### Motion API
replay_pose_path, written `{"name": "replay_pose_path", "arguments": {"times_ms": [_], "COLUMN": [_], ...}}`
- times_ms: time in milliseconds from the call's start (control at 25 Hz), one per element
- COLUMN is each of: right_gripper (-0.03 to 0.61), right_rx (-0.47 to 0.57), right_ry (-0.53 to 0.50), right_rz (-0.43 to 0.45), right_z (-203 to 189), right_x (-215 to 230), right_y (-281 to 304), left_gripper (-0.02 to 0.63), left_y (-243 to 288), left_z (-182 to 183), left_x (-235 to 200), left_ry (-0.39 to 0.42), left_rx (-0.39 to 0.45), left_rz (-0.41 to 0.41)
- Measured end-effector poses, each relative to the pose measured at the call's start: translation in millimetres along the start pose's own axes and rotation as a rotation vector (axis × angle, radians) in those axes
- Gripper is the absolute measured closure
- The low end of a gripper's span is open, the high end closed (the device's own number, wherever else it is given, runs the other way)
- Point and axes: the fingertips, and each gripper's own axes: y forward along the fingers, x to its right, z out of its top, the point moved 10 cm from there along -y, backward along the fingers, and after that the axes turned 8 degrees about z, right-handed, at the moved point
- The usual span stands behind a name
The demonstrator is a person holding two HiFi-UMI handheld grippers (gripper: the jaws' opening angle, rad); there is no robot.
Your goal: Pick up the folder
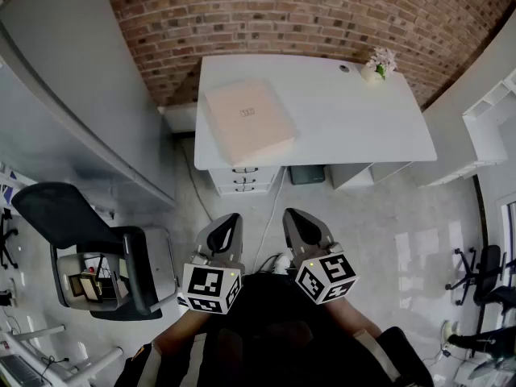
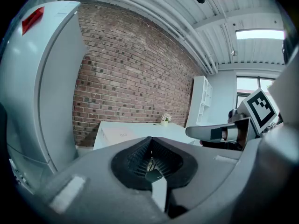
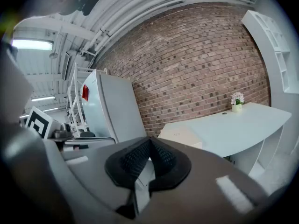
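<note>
A pale pink folder [image 1: 247,121] lies flat on the left part of a white desk [image 1: 355,123], against a brick wall. The same folder [image 2: 117,135] shows small and far off in the left gripper view, and the folder [image 3: 182,136] sits beyond the jaws in the right gripper view. My left gripper [image 1: 226,230] and right gripper [image 1: 301,225] hang side by side near my body, well short of the desk. Both are shut with nothing between the jaws.
A small pot of flowers [image 1: 379,61] stands at the desk's far right corner. A drawer unit [image 1: 242,179] sits under the desk. A black office chair [image 1: 89,244] is at my left, a white cabinet [image 1: 72,111] beyond it, white shelving [image 1: 492,123] at right.
</note>
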Motion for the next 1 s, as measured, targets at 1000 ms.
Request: {"name": "replay_pose_path", "arguments": {"times_ms": [1000], "right_gripper": [0.577], "right_rx": [0.008], "right_ry": [-0.012], "right_rz": [-0.009], "right_z": [2], "right_x": [-14], "right_y": [17], "left_gripper": [0.617], "left_y": [-4], "left_z": [2], "left_x": [-25], "left_ry": [-0.009], "left_rx": [0.015], "left_rz": [-0.010]}}
